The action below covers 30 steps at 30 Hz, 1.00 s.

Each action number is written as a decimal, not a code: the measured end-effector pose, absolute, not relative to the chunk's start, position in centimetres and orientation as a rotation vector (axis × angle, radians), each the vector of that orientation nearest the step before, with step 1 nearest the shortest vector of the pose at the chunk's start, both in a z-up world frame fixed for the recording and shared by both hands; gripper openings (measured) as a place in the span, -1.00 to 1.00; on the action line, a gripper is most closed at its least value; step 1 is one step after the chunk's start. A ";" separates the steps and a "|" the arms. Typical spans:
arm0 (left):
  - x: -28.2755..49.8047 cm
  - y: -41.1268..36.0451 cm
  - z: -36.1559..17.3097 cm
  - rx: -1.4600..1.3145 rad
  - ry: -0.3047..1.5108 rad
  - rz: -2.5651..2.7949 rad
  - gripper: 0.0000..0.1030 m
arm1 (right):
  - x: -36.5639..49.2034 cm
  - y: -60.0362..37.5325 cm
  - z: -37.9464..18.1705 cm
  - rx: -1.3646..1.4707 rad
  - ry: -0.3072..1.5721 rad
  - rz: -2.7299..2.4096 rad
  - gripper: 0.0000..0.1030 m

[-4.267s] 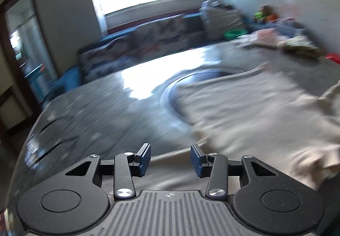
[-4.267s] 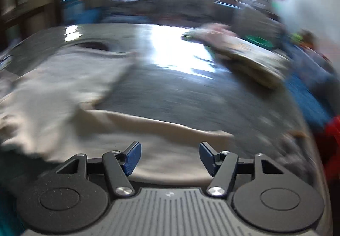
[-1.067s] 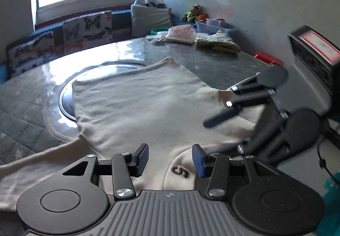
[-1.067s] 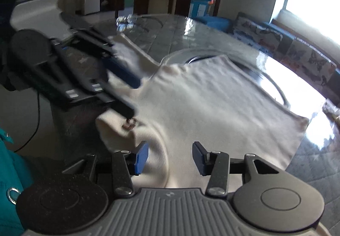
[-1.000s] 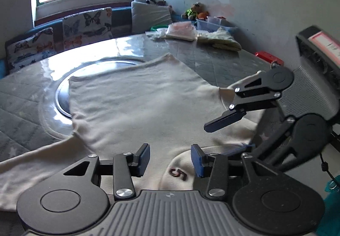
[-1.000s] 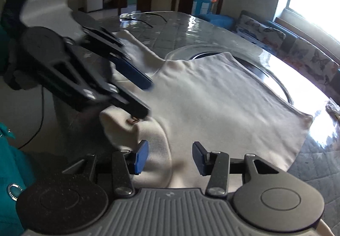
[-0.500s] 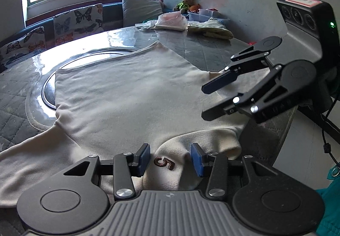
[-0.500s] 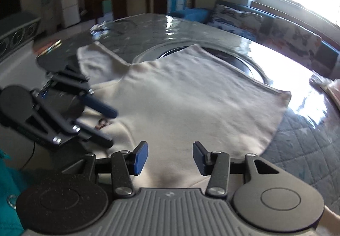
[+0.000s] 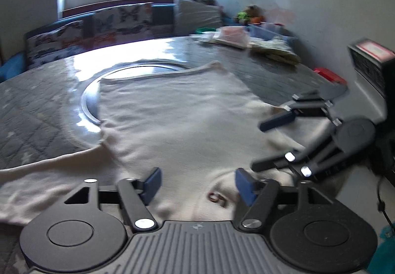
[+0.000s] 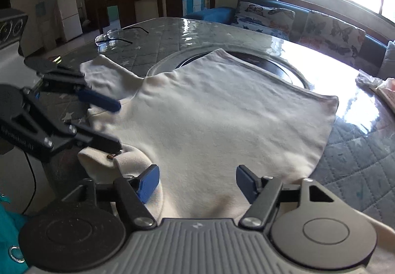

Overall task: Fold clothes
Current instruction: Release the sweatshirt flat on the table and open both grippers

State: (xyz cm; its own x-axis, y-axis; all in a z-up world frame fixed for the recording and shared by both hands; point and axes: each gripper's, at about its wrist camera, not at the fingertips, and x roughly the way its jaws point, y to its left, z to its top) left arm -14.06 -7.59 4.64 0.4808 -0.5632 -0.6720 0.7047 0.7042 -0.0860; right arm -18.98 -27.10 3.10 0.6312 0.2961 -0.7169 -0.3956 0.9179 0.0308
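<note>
While spread, shirt (image 10: 222,120) beneath parted fingers (image 10: 148,181).

Each black claw (image 9: 197,183) (image 10: 196,181) has blue pads, silver screws, ribbed grey housing.

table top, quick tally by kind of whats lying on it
Cream shirt: 1
Eyeglasses: 1
Folded clothing piles: 2, though blurred
Total: 4 on the table
</note>
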 end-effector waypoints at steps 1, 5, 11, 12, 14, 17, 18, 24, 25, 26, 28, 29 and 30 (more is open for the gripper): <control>-13.8 -7.5 4.8 0.206 0.737 -0.752 0.55 | -19.0 -27.0 3.0 -0.129 0.796 0.397 0.40; -12.8 -6.9 5.1 0.164 0.765 -0.665 0.80 | -19.0 -26.6 2.5 -0.109 0.806 0.388 0.51; -11.9 -6.7 4.8 0.138 0.808 -0.550 1.00 | -19.1 -26.1 2.1 -0.092 0.812 0.369 0.66; -11.7 -6.6 4.6 0.135 0.821 -0.535 1.00 | -19.1 -26.1 2.1 -0.092 0.812 0.367 0.68; -11.3 -6.6 4.3 0.133 0.849 -0.505 1.00 | -19.0 -26.0 2.0 -0.090 0.814 0.366 0.72; -10.9 -6.6 3.6 0.136 0.891 -0.460 1.00 | -19.0 -25.8 1.9 -0.087 0.815 0.366 0.80; -10.8 -6.5 3.5 0.133 0.898 -0.454 1.00 | -19.1 -25.7 1.9 -0.084 0.816 0.366 0.84; -10.5 -6.1 2.7 0.117 0.946 -0.413 1.00 | -19.1 -25.6 1.8 -0.076 0.821 0.371 0.98; -10.4 -6.0 2.6 0.116 0.949 -0.408 1.00 | -19.1 -25.5 1.7 -0.084 0.822 0.372 1.00; -10.5 -6.0 2.6 0.119 0.948 -0.406 1.00 | -19.2 -25.4 1.7 -0.092 0.824 0.373 1.00; -10.5 -6.1 2.7 0.124 0.949 -0.403 1.00 | -19.2 -25.0 1.6 -0.113 0.824 0.370 1.00; -10.5 -6.2 2.7 0.125 0.951 -0.399 1.00 | -19.2 -25.0 1.6 -0.115 0.825 0.369 1.00; -10.4 -6.2 2.6 0.126 0.953 -0.395 1.00 | -19.2 -24.9 1.6 -0.117 0.826 0.367 1.00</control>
State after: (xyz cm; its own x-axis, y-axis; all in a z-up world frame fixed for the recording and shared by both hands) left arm -10.44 -6.24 2.63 0.5141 -0.2727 -0.8132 0.3827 0.9214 -0.0671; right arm -19.22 -24.91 1.55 0.6193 0.2733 -0.7360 -0.3631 0.9309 0.0402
